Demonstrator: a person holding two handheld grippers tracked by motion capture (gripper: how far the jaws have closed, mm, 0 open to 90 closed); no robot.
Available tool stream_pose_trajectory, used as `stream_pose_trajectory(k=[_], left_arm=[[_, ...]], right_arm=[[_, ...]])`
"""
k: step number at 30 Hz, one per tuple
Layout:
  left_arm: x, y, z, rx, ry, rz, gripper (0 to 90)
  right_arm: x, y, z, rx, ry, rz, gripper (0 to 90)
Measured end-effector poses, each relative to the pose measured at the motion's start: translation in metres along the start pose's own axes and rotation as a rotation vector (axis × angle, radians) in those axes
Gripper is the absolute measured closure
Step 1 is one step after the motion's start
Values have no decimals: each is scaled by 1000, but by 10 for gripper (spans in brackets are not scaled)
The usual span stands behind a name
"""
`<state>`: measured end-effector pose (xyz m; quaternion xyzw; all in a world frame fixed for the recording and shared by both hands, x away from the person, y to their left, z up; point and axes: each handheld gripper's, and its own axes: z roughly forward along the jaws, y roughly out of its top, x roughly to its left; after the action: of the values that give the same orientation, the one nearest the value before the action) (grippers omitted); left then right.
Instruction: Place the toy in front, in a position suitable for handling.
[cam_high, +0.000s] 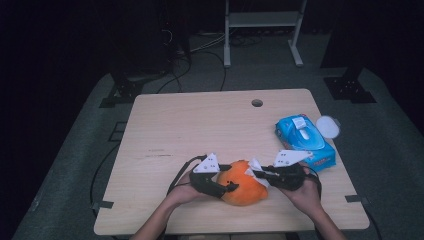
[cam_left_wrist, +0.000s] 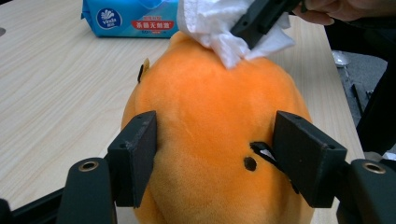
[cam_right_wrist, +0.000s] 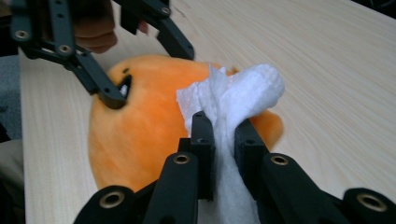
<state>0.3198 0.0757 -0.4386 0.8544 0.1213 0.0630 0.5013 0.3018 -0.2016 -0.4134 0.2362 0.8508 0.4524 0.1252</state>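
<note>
On the tabletop (cam_high: 165, 125), the left claw (cam_left_wrist: 215, 154) is clamped on the orange plush (cam_high: 243, 184), while the right claw (cam_right_wrist: 224, 140) pinches a white wipe (cam_right_wrist: 243, 93) against it.

Overhead view; two close, facing views

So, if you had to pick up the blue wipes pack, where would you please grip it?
Probably across the short width of the wipes pack, coming straight down from above: it lies flat near the table edge, long and low, its flanks free, clear of the orange plush.
</note>
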Motion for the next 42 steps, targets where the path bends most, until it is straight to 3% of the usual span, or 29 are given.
stream_pose_trajectory(k=[5, 7, 11, 13, 17, 19, 22, 25, 27, 36, 40, 42], left_arm=[[-5, 4, 2, 11, 8, 37, 315], [-8, 5, 3, 15, 4, 57, 315], [-8, 5, 3, 19, 9, 55, 317], [-6, 3, 2, 16, 5, 42, 319], [-3, 1, 1, 9, 6, 18, 320], [-4, 3, 2, 14, 9, 28, 320], [-7, 6, 6, 23, 7, 50, 321], [-14, 9, 8, 37, 7, 100, 321], [-14, 9, 7, 42, 12, 106, 321], [-9, 4, 5, 19, 1, 57, 325], [-10, 6, 7, 33, 7, 72, 323], [-11, 6, 7, 29, 7, 69, 323]], right_arm=[[5, 3, 0, -9, -6, -9, 805], [11, 8, 2, -28, 17, -20, 805], [17, 13, 8, -27, 22, -50, 804], [12, 11, 7, -30, 22, -29, 804], [-5, 1, 4, -21, -22, 31, 804], [-12, -3, 2, -22, -29, 65, 804], [-10, 1, 4, -37, -31, 75, 804], [-4, 8, 9, -63, 4, 64, 804], [-2, 10, 12, -62, 13, 57, 803], [-16, -3, 4, -43, -3, 97, 804], [-8, 2, 6, -37, -19, 75, 804], [-1, 7, 9, -57, 3, 53, 804]])
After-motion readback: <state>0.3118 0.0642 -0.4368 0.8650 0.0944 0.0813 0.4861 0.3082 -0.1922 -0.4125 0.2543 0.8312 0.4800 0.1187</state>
